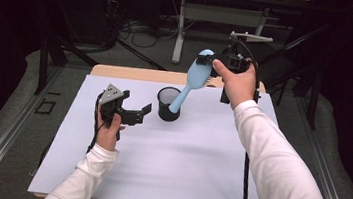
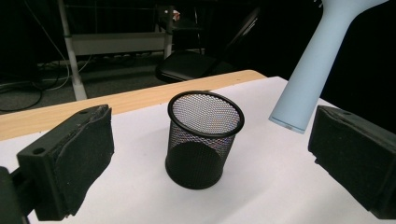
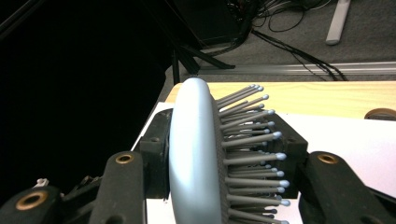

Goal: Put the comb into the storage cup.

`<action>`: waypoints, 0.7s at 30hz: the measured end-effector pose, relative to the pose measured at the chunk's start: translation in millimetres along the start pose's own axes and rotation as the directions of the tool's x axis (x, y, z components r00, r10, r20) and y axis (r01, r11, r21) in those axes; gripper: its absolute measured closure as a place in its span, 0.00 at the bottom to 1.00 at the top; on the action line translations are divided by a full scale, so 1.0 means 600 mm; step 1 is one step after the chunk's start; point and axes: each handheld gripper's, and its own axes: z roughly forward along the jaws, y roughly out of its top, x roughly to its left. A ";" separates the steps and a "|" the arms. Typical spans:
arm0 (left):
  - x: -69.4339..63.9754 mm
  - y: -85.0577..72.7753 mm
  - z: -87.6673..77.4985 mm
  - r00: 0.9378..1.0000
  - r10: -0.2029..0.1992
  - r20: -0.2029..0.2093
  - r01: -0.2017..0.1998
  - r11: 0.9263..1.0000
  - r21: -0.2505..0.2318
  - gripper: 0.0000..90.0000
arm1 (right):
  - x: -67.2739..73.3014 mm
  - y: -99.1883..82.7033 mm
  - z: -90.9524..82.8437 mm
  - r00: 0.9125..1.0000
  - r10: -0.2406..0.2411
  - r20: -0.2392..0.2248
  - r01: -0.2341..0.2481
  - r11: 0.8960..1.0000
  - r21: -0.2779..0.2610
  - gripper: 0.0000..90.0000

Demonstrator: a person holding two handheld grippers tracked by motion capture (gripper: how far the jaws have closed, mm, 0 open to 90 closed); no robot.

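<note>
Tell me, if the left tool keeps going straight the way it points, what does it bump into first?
Most likely the black mesh cup. It stands right between the left tool's open jaws, straight ahead on the white table cover. The blue hairbrush handle hangs off to one side, so it would probably be missed.

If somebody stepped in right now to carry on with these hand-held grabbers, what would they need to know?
Right gripper: shut on the head of the light blue hairbrush, held up in the air, handle slanting down.
Left gripper: open, holding nothing, low over the white table cover just left of the black mesh cup.
Cup: upright, with no brush inside it.
Done: brush is gripped and lifted; its handle end hangs close over the cup's rim.
Left, most likely: lower the handle into the cup and let go; the left gripper could steady the cup.
</note>
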 end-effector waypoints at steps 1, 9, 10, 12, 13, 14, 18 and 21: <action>0.001 0.000 0.000 1.000 -0.003 -0.001 0.003 1.000 -0.002 0.00 | 0.001 0.001 0.001 1.000 -0.001 0.001 0.001 1.000 -0.001 0.56; 0.004 0.000 -0.002 1.000 -0.011 -0.003 0.011 1.000 -0.003 0.00 | 0.006 0.010 0.015 1.000 -0.009 0.019 0.009 1.000 -0.007 0.56; 0.005 0.000 -0.002 1.000 -0.011 -0.003 0.011 1.000 -0.003 0.00 | 0.006 0.012 0.017 1.000 -0.009 0.021 0.009 1.000 -0.007 0.56; 0.005 0.001 -0.002 1.000 -0.012 -0.001 0.012 1.000 -0.005 0.00 | 0.008 0.015 0.021 1.000 -0.009 0.028 0.009 1.000 -0.008 0.56; 0.005 0.001 -0.002 1.000 -0.014 0.000 0.014 1.000 -0.005 0.00 | 0.008 0.017 0.023 0.999 -0.013 0.031 0.013 1.000 -0.009 0.56; 0.006 0.001 -0.003 1.000 -0.014 -0.001 0.014 1.000 -0.006 0.00 | 0.010 0.019 0.024 0.999 -0.012 0.035 0.012 1.000 -0.010 0.56; 0.007 0.001 -0.004 1.000 -0.016 -0.001 0.016 1.000 -0.005 0.00 | 0.014 0.026 0.031 0.999 -0.016 0.046 0.017 1.000 -0.018 0.56; 0.008 0.001 -0.004 1.000 -0.020 0.002 0.020 1.000 -0.011 0.00 | 0.019 0.031 0.036 0.998 -0.021 0.056 0.022 1.000 -0.018 0.56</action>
